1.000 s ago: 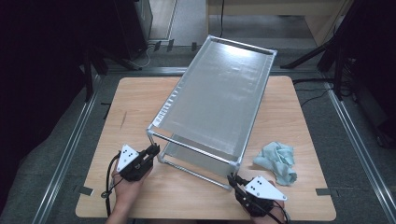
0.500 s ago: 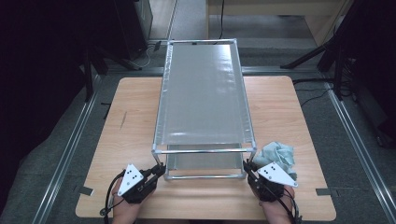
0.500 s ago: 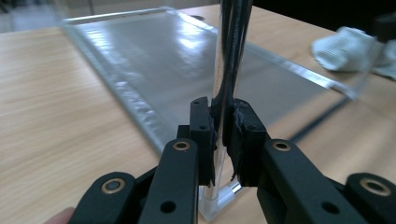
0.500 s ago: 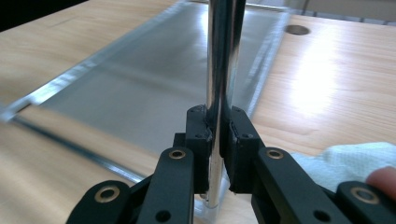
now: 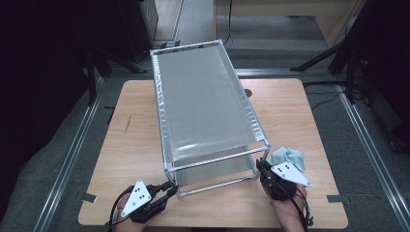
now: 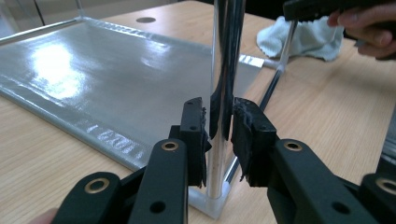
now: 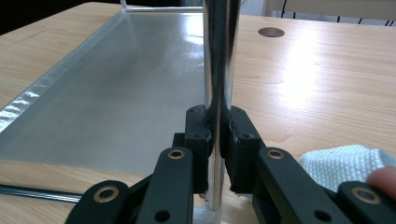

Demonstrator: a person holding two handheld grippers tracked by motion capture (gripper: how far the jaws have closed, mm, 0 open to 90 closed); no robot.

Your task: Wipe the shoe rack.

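Observation:
A two-tier rack (image 5: 203, 101) of chrome tubes and grey mesh shelves stands on the wooden table (image 5: 135, 140), its far end angled to the left. My left gripper (image 5: 170, 188) is shut on the rack's near-left upright post (image 6: 226, 56), low down just above the corner foot; the left gripper (image 6: 219, 121) has a pad on each side of the tube. My right gripper (image 5: 261, 166) is shut on the near-right upright post (image 7: 218, 56), and the right gripper (image 7: 217, 123) pads press against the tube. The lower shelf (image 7: 116, 93) stretches away behind both posts.
A crumpled pale blue-white cloth (image 5: 289, 157) lies on the table right beside the right gripper and the rack's near-right corner. A round cable hole (image 7: 271, 31) sits in the tabletop further back. Metal rails and dark stands surround the table.
The rack has swung counter-clockwise: its far end went from right to left. The left gripper came toward the near edge, the right one moved away from it, both still holding their posts.

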